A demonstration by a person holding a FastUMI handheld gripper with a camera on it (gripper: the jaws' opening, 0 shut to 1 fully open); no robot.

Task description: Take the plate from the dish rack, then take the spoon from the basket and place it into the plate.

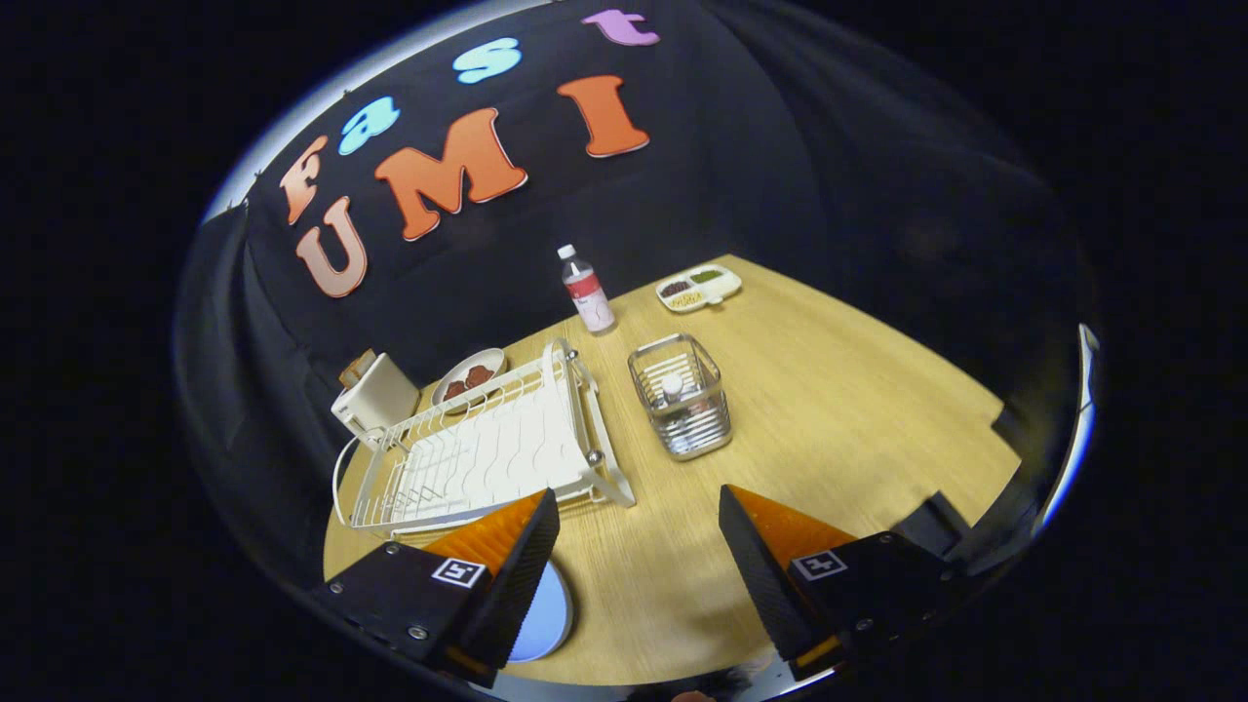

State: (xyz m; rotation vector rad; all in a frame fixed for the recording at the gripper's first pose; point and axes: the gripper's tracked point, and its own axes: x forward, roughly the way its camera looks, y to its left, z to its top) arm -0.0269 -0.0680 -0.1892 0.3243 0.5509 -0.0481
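Observation:
My gripper (639, 546) is open above the wooden table (848, 419), with nothing between its fingers. A pale blue plate (544, 616) lies flat on the table just under and behind the left finger, partly hidden by it. The white wire dish rack (478, 453) stands beyond the left finger with no dishes in it. A wire basket (680, 395) sits beyond the fingers, right of the rack, and a spoon (673, 387) with a white handle end stands inside it.
A bottle with a red label (587, 290) stands behind the basket. A white divided tray (698, 288) of food is at the far right. A small plate with brown food (470, 376) and a white toaster (374, 395) sit behind the rack.

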